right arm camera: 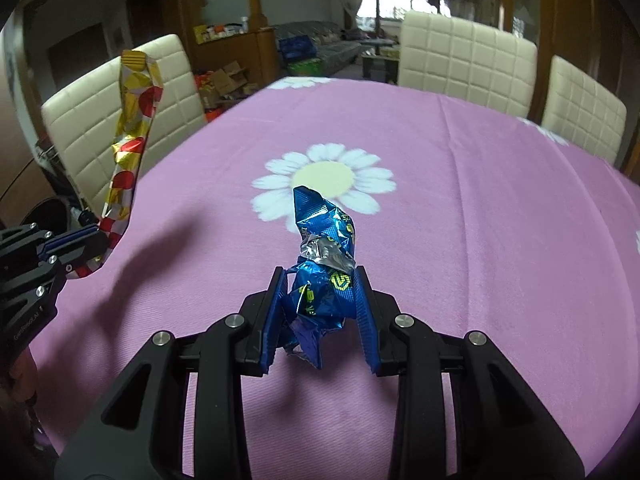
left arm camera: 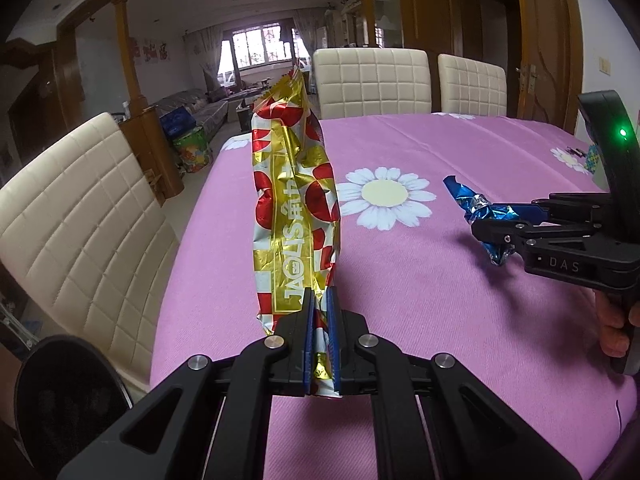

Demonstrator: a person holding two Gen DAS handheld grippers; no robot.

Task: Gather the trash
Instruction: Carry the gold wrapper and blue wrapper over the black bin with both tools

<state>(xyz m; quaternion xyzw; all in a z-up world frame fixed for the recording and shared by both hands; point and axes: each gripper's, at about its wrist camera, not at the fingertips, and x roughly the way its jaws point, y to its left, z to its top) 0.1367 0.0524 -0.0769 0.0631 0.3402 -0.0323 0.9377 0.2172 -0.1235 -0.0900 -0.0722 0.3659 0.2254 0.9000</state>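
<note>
Left wrist view first: at nine o'clock we see a cream quilted chair (left arm camera: 80,216) beside the table (left arm camera: 420,300), which wears a pink cloth printed with white daisies. At six o'clock our left tongs (left arm camera: 320,320) are pinched tight on the lower end of a long red, gold and white wrapper (left arm camera: 294,208), which stands nearly upright out of the blue pads and reaches up toward twelve o'clock, clear of the cloth. Two more cream chairs (left arm camera: 372,80) stand at the far edge, at about one o'clock. At three o'clock our right tongs (left arm camera: 490,226) come in from the side, closed on a crumpled blue foil wrapper (left arm camera: 476,204), with the fingers of a hand (left arm camera: 616,328) curled round the grip below at four o'clock.

In the right wrist view, the left tongs (right arm camera: 94,240) sit at nine o'clock, pointing in from the frame edge, and the red and gold wrapper (right arm camera: 132,140) rises from them toward ten o'clock in front of a chair back. At six o'clock the right tongs (right arm camera: 320,304) stand narrowly apart with both pads pressed on the blue foil wrapper (right arm camera: 324,256), whose twisted tip points toward twelve o'clock over a daisy (right arm camera: 324,180). We can't tell whether the foil touches the cloth.
</note>
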